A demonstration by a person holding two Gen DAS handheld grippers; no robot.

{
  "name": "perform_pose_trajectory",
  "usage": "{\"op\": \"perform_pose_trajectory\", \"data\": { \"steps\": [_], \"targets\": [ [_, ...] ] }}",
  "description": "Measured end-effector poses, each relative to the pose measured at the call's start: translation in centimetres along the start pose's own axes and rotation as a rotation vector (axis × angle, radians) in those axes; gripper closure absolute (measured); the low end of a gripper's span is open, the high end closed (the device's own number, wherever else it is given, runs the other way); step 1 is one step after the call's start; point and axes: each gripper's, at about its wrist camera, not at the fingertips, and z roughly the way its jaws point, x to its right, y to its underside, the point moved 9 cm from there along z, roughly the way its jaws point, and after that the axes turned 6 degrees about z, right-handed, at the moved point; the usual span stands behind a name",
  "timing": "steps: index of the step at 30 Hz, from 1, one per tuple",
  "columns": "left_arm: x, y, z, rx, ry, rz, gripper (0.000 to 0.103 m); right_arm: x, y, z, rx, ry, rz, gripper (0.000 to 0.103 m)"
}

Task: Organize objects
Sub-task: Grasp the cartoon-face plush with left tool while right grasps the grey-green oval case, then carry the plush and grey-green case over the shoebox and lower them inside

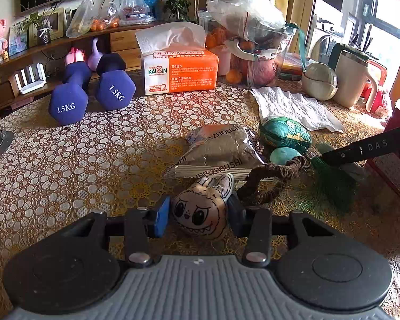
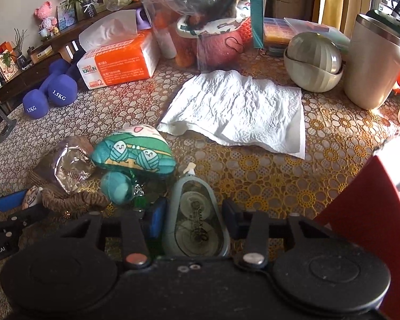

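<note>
Your left gripper (image 1: 198,213) has its jaws pressed on the grinning plush charm (image 1: 200,209), which lies on the desk (image 1: 93,160) in front of a crumpled foil packet (image 1: 218,146). Your right gripper (image 2: 192,217) has its jaws narrowed around the correction tape dispenser (image 2: 196,218), touching both sides, beside the green yarn cushion (image 2: 136,154) and below the white paper towel (image 2: 237,112).

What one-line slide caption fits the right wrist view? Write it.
Right gripper jaws bracket a correction tape dispenser on the floral tablecloth.
</note>
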Motion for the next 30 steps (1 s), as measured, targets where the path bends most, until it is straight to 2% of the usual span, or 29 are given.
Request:
{"op": "perform_pose_trajectory", "data": {
  "steps": [4, 11, 17, 24, 30],
  "targets": [
    [-0.1, -0.2, -0.7, 0.001, -0.001, -0.012, 0.060, -0.3, -0.2, -1.2, 0.029, -0.021, 0.006, 0.059],
    [0.2, -0.7, -3.0, 0.018, 0.004, -0.019, 0.061, -1.0, -1.0, -5.6, 0.098, -0.073, 0.004, 0.059],
    [0.9, -1.2, -5.4, 0.025, 0.010, -0.004, 0.061, -1.1, -0.6, -9.4, 0.111, -0.100, -0.006, 0.059],
    [3.3, -2.0, -8.9, 0.025, 0.031, 0.038, 0.061, -0.5, 0.6, -13.7, 0.117, -0.113, -0.023, 0.059],
    [7.2, -3.7, -12.0, 0.042, 0.073, 0.097, 0.061, 0.7, 1.4, -17.6, 0.147, -0.112, -0.027, 0.059]
  ]
}}
